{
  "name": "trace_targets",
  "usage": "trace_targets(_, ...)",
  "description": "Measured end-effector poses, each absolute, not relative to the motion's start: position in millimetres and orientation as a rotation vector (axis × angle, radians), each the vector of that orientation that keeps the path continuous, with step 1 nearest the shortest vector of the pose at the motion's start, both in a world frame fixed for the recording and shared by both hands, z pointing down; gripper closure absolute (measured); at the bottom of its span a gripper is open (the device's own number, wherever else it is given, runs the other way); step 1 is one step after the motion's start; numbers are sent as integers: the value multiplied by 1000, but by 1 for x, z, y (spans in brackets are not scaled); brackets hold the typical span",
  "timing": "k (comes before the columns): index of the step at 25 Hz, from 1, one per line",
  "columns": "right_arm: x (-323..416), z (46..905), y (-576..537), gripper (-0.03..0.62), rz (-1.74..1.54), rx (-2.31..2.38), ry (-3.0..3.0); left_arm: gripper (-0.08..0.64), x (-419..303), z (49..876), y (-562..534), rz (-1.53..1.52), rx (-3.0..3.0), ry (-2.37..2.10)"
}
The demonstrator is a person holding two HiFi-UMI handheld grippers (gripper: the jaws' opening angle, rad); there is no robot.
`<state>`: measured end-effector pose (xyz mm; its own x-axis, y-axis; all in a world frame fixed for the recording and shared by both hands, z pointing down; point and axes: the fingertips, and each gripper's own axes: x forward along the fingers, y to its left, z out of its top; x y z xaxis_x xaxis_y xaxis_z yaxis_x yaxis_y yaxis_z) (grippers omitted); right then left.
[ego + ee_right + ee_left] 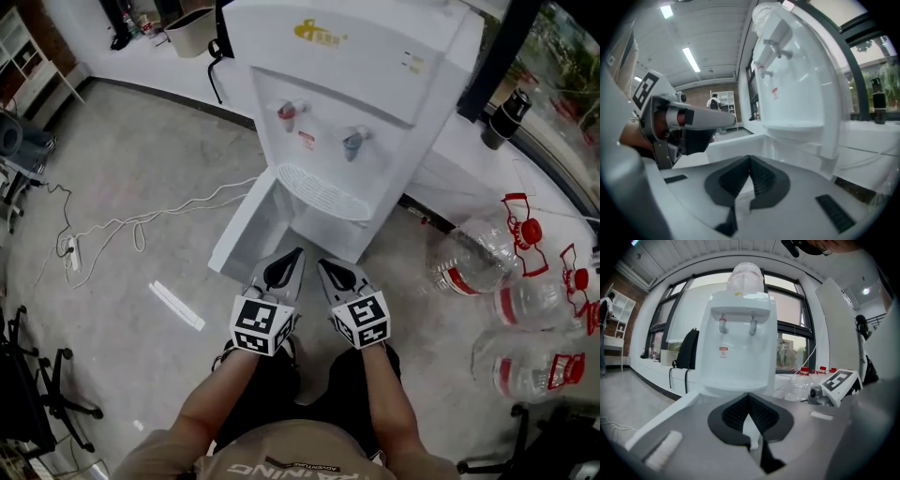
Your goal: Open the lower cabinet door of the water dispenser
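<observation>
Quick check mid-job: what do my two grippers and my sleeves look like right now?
The left gripper and the right gripper both have pale grey bodies that taper to black ribbed pads. Each carries a white cube printed with black square markers. The shirt is tan and short-sleeved, with pale lettering.

Bright, even daylight enters through the windows (787,310), and ceiling strip lights (691,58) glow overhead. The two gripper views bulge fisheye-style with dark vignetted corners. Their near foregrounds are soft and blurred.

Ahead, water dispenser (347,84); cabinet door (246,230) at its left, bottles (478,258) right.
</observation>
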<state>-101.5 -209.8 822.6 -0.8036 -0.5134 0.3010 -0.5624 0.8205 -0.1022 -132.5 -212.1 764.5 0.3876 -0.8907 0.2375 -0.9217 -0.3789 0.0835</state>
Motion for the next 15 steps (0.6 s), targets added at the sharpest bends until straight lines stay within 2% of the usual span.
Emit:
trace_targets(3,-68,813,-216,581,313,931,-2711,552,-110,769,-214,190,2430,-1506)
trace_targets(7,-33,793,-226,581,372,1047,-2680,552,-101,751,-229,301,2464,-1528)
trace_targets(15,-13,683,-214,581,427,1147,-2643,552,-103,641,-231,363,2440,-1461)
